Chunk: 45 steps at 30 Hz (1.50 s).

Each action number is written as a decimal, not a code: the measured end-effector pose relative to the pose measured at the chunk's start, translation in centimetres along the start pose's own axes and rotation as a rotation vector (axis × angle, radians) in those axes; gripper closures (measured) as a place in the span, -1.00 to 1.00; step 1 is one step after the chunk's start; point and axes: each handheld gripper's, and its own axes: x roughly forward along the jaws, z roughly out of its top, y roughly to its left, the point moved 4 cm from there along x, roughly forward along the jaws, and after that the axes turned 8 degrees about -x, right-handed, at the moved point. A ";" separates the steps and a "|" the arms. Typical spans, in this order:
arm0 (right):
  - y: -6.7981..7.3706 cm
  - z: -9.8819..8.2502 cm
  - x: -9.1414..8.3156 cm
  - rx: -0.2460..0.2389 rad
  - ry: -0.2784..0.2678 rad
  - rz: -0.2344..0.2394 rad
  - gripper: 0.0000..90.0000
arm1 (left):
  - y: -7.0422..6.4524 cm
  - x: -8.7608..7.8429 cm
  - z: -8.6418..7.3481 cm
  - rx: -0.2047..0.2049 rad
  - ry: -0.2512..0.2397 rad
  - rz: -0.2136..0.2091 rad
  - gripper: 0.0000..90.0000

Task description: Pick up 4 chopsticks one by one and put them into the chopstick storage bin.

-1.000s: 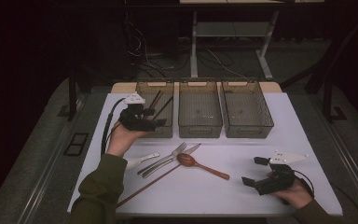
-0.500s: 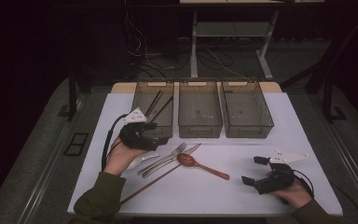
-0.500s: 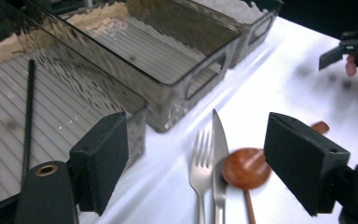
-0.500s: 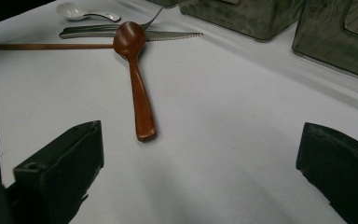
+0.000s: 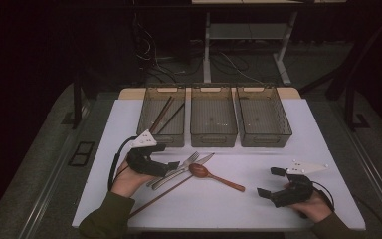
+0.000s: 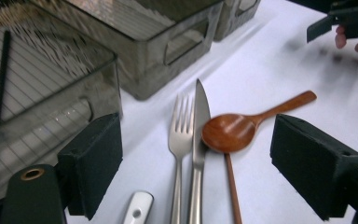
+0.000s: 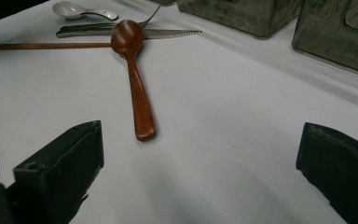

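**binsorter:** Near the left end of the white table (image 5: 258, 199), just in front of the left one of three smoky clear plastic bins (image 5: 162, 117), the left gripper (image 6: 196, 154) is low over the cutlery pile. Its jaws have just been opening and stand wide with nothing clamped; the steel fork (image 6: 179, 140) and steel knife (image 6: 199, 130) lie side by side between them.

**tongs_guy:** That's the risk, I'd say. Fork and knife touch along their length, so closing now probably pinches both, or levers one out sideways.

**binsorter:** Also the brown wooden spoon (image 5: 214, 176) has its bowl right against the knife, and a thin brown chopstick (image 5: 161, 195) seems to run under it. Drag the metal and the spoon likely skids towards the table's middle.

**tongs_guy:** Right gripper (image 5: 274, 183)?

**binsorter:** Parked by the near right corner, jaws spread, holding nothing. A small white spoon (image 7: 77, 10) sits beyond the pile too.
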 end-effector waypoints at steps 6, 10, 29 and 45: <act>0.0 0.0 0.0 0.000 0.001 0.000 -0.99 | -0.6 -0.3 -1.3 0.008 0.014 -0.006 -0.65; 0.0 0.0 0.0 0.006 0.007 0.000 -0.99 | -0.9 -0.4 -2.4 0.009 0.020 -0.005 -0.65; 0.1 -0.1 0.0 -0.005 0.008 0.002 -0.99 | -1.3 -1.1 -6.7 -0.052 0.055 -0.015 -0.30; 0.1 -0.1 0.0 -0.010 0.011 0.002 -0.99 | -1.7 -0.4 -7.6 -0.006 0.168 -0.050 0.54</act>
